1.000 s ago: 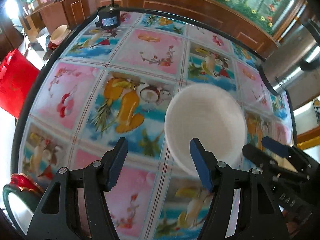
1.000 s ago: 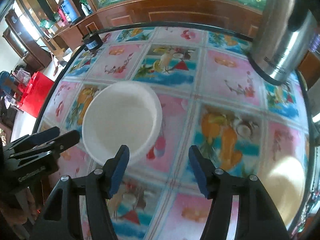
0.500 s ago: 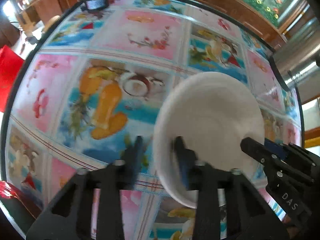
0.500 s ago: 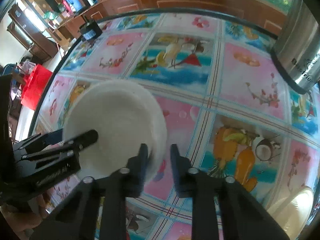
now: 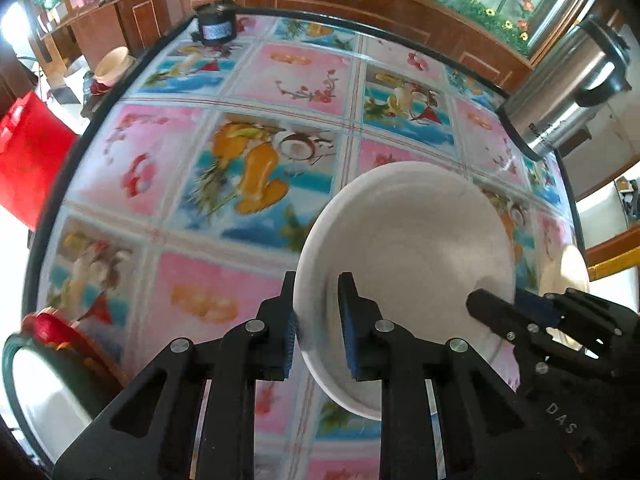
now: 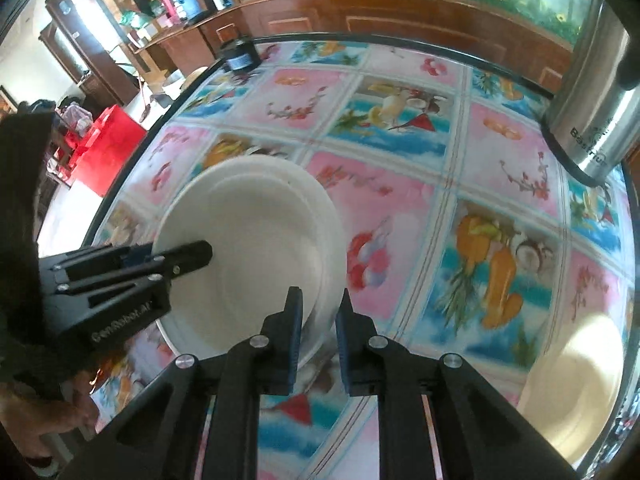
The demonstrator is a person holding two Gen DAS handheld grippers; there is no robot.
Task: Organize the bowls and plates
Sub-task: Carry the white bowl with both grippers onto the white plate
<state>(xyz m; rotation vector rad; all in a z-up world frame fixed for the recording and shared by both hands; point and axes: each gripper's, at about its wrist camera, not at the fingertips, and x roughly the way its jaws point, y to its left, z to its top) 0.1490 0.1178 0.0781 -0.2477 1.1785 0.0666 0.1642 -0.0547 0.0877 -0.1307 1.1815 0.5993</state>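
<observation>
A white plate (image 5: 412, 264) is held above the fruit-patterned table (image 5: 224, 264), gripped from both sides. My left gripper (image 5: 318, 328) is shut on its left rim. My right gripper (image 6: 318, 338) is shut on its right rim, and it shows in the left wrist view (image 5: 492, 308) at the plate's far edge. In the right wrist view the plate (image 6: 256, 248) fills the left centre, with the left gripper (image 6: 192, 254) reaching over its rim. A cream plate (image 6: 576, 396) lies on the table at the lower right.
A steel kettle (image 6: 596, 120) stands at the table's back right. A small black motor (image 5: 214, 28) sits at the far edge. A red-rimmed dish (image 5: 44, 364) is at the near left. A red box (image 5: 24, 160) lies beyond the left edge.
Both grippers moved in from open and closed on the white plate's opposite rims. The plate has risen off the table between them.
</observation>
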